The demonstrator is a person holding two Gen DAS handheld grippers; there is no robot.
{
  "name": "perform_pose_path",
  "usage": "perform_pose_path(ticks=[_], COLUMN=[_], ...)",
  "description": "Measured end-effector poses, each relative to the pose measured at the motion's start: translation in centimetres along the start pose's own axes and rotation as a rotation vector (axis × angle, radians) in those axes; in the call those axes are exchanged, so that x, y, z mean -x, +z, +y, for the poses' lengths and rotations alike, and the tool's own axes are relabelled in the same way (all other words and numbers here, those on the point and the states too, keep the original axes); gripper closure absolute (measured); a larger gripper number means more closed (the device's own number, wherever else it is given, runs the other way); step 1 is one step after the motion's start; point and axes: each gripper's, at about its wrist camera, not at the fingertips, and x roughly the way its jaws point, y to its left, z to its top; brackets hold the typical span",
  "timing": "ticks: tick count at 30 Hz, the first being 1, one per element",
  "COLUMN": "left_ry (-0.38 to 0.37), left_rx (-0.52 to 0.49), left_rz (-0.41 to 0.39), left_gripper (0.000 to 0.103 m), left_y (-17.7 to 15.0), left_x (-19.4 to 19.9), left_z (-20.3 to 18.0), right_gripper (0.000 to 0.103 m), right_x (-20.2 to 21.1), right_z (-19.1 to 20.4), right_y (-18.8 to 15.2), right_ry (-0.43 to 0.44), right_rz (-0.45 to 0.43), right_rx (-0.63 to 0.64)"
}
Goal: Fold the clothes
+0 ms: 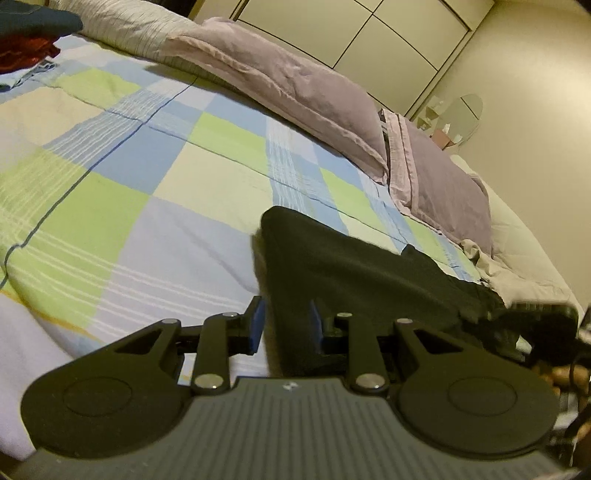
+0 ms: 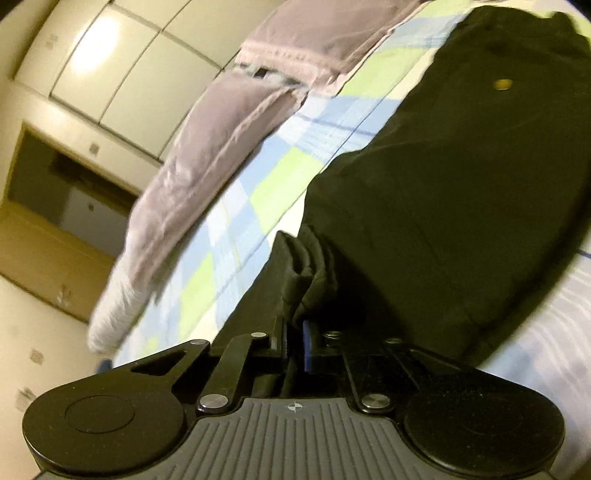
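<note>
A black garment [image 1: 351, 266] lies on the checked bedspread [image 1: 129, 155]. My left gripper [image 1: 286, 319] straddles the garment's near left edge with its blue pads [image 1: 256, 321] a little apart. A sliver of bedspread shows between the left pad and the cloth. In the right wrist view the same black garment [image 2: 461, 166] spreads away, with a small yellow dot [image 2: 502, 84] on it. My right gripper [image 2: 295, 332] is shut on a bunched fold of it [image 2: 306, 266]. A blurred dark shape at the garment's right end in the left wrist view looks like the right gripper [image 1: 532, 321].
Two purple pillows [image 1: 295, 85] [image 1: 443, 177] lie along the far edge of the bed. Dark and red clothes [image 1: 29, 37] sit at the bed's far left corner. White wardrobe doors [image 1: 369, 29] and a small mirror [image 1: 465, 110] stand behind. White bedding [image 1: 22, 350] bulges at the near left.
</note>
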Motion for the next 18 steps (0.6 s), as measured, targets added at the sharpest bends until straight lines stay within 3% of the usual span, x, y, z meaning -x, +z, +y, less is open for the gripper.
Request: perform_pose_path(ticks=[4,6,8,11,13,14,15,18], left_ry=[-0.007,-0.017,-0.018,-0.025,-0.023,-0.015,-0.007,0.005], left_rx=[-0.023,-0.046,-0.055,-0.080,-0.135,-0.164,-0.192,-0.273], left_rz=[0.013,0.020,0.028,0.032,0.038,0.042,0.046,0.052], left_gripper=[0.082,0.082,0.082,0.082,0.082,0.082,0.083,0.084], left_y=[0.0,-0.1,-0.1,0.1,0.3,0.5,0.6,1.0], left_x=[-0.3,-0.3,-0.6,-1.1,-1.4,-1.6,-1.9,-2.8], left_z=[-0.6,-1.0,-1.3,-2.1,-2.8,-3.2,-3.5,-4.8], right_gripper=[0.097,0.097,0.097,0.096,0.095,0.088,0.073,0.069], right_x=[-0.8,-0.5,0.1,-2.9,-2.8,-2.3,-1.6,0.5], right_z=[-2.9,-3.4,-2.0,-2.5,-2.7,-2.1,-1.4,1.2], right_y=[-1.2,-1.6,-1.7,-1.4,-1.4,-1.5,-1.7,-2.6], right_ry=[-0.073,-0.061,-0.046,-0.114,-0.101,-0.122,-0.154,-0.259], right_rz=[0.022,0.010,-0.053,0.025,0.035,0.030,0.000,-0.142], right_rx=[-0.056,-0.075,0.038,0.124,0.132,0.170,0.213,0.425])
